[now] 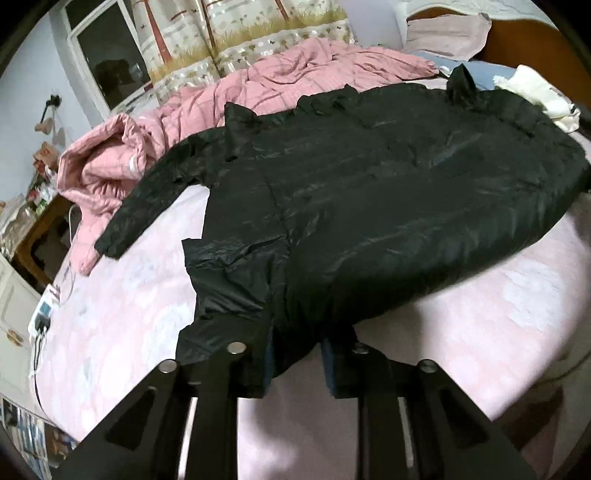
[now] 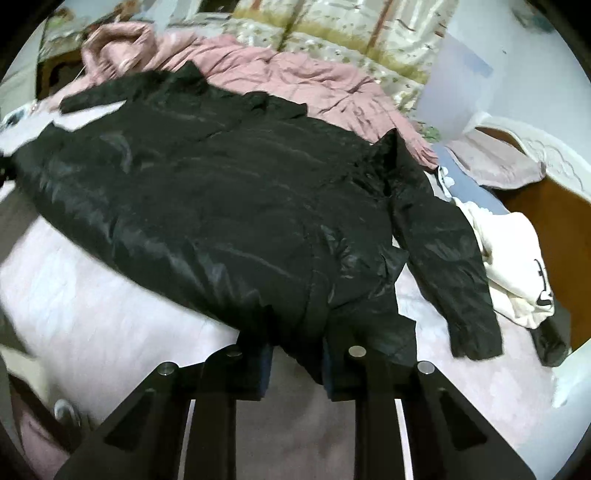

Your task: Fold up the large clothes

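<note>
A large shiny black jacket (image 1: 369, 206) lies spread across a pale pink bed sheet (image 1: 122, 325). In the left wrist view one sleeve (image 1: 144, 206) stretches out to the left. My left gripper (image 1: 295, 358) is shut on the jacket's near hem corner, the cloth bunched between its fingers. In the right wrist view the same jacket (image 2: 221, 199) fills the middle, with its other sleeve (image 2: 450, 266) lying out to the right. My right gripper (image 2: 297, 363) is shut on the jacket's other near hem corner.
A crumpled pink quilt (image 1: 155, 144) lies behind the jacket; it also shows in the right wrist view (image 2: 303, 81). A cream garment (image 2: 517, 266) lies at the right bed edge. A patterned curtain (image 1: 236, 33) hangs behind. A power strip and cable (image 1: 42, 321) sit at the left edge.
</note>
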### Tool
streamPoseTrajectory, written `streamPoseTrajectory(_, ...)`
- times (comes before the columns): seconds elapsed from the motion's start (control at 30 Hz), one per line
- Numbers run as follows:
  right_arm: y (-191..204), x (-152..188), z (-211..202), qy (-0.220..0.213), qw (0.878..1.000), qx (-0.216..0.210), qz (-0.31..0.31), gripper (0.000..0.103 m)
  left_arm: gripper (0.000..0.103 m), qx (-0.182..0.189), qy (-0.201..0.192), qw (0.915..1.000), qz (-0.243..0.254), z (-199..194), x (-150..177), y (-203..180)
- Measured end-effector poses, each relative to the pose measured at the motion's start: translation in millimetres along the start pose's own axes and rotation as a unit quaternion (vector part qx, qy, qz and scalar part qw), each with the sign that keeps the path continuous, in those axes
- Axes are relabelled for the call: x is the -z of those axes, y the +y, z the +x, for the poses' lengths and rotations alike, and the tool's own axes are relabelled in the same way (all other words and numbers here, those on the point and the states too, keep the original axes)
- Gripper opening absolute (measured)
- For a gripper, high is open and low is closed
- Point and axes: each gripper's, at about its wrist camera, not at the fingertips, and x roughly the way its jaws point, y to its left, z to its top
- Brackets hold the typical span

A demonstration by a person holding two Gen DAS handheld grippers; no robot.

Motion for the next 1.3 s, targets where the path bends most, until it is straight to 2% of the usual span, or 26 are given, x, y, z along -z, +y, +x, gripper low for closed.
streamPoseTrajectory(0.07,-5.2,0.6,-12.0,0.001,1.000,-0.005,0.006,0.024,0.044,0.004,-0.005,0.9999,-0.011,-11.8,-0.8,6.5)
streamPoseTrajectory(0.1,-8.8,-0.9,-14.6,0.000,1.000,-0.008,0.011,0.027,0.058,0.000,-0.013,0.9998,-0.017,-17.6,-4.4,10.9)
streamPoseTrajectory(0.13,-16.7,-5.8,-18.8,-0.003,1.000,-0.011,0.025,0.032,0.064,-0.004,-0.026,0.9994,-0.022,-21.9,-10.3,15.9)
streamPoseTrajectory(0.17,-22.6,-11.4,-20.9,-0.007,0.999,-0.011,0.035,0.035,0.066,-0.009,-0.040,0.9988,-0.028,-26.0,-17.6,21.5)
streamPoseTrajectory(0.2,-26.8,-18.0,-23.1,-0.013,0.999,-0.007,0.045,0.043,0.067,-0.014,-0.051,0.9980,-0.034,-28.4,-25.7,25.7)
streamPoseTrajectory(0.23,-32.0,-24.1,-23.7,-0.021,0.998,-0.002,0.055,0.050,0.068,-0.016,-0.058,0.9973,-0.042,-28.7,-34.3,30.1)
streamPoseTrajectory(0.27,-36.7,-31.2,-24.2,-0.028,0.997,0.004,0.065,0.051,0.068,-0.015,-0.065,0.9966,-0.048,-28.0,-42.7,34.3)
streamPoseTrajectory(0.4,-51.7,-66.8,-12.9,-0.047,0.994,0.007,0.095,0.051,0.068,-0.012,-0.077,0.9952,-0.060,-3.9,-82.2,48.7)
streamPoseTrajectory(0.57,-71.2,-101.4,24.9,-0.045,0.991,-0.004,0.129,0.051,0.069,-0.011,-0.066,0.9930,-0.098,39.9,-116.5,65.4)
streamPoseTrajectory(0.7,-86.7,-114.8,76.7,-0.032,0.981,-0.039,0.186,0.051,0.069,-0.011,-0.080,0.9879,-0.132,71.2,-118.3,72.1)
streamPoseTrajectory(0.8,-91.8,-119.1,106.3,-0.020,0.978,-0.032,0.207,0.051,0.069,-0.027,-0.077,0.9857,-0.148,92.6,-122.9,78.7)
streamPoseTrajectory(0.87,-94.7,-118.8,116.8,-0.025,0.975,-0.027,0.220,0.055,0.069,-0.024,-0.074,0.9839,-0.161,105.9,-125.1,86.5)
streamPoseTrajectory(0.93,-96.4,-117.3,127.1,-0.030,0.975,0.002,0.220,0.066,0.069,-0.039,-0.057,0.9852,-0.157,121.0,-123.6,89.4)
streamPoseTrajectory(1.0,-98.9,-111.9,131.8,-0.034,0.974,0.015,0.222,0.067,0.069,-0.046,-0.045,0.9858,-0.155,128.5,-114.6,91.6)
streamPoseTrajectory(1.07,-104.3,-105.9,127.6,-0.051,0.972,0.006,0.229,0.067,0.069,-0.050,-0.041,0.9866,-0.150,128.6,-103.6,95.0)
streamPoseTrajectory(1.13,-107.3,-103.7,118.1,-0.074,0.970,0.010,0.231,0.075,0.069,-0.071,-0.033,0.9875,-0.137,130.7,-97.9,96.5)
streamPoseTrajectory(1.2,-113.1,-101.4,104.3,-0.106,0.965,0.029,0.238,0.080,0.069,-0.065,-0.017,0.9873,-0.144,137.6,-93.7,101.0)
streamPoseTrajectory(1.27,-118.6,-99.3,94.4,-0.125,0.961,0.028,0.246,0.080,0.069,-0.061,-0.003,0.9865,-0.152,144.0,-89.2,104.2)
streamPoseTrajectory(1.3,-122.0,-95.6,89.2,-0.129,0.957,0.025,0.257,0.080,0.065,-0.071,0.001,0.9864,-0.148,146.2,-86.9,104.5)
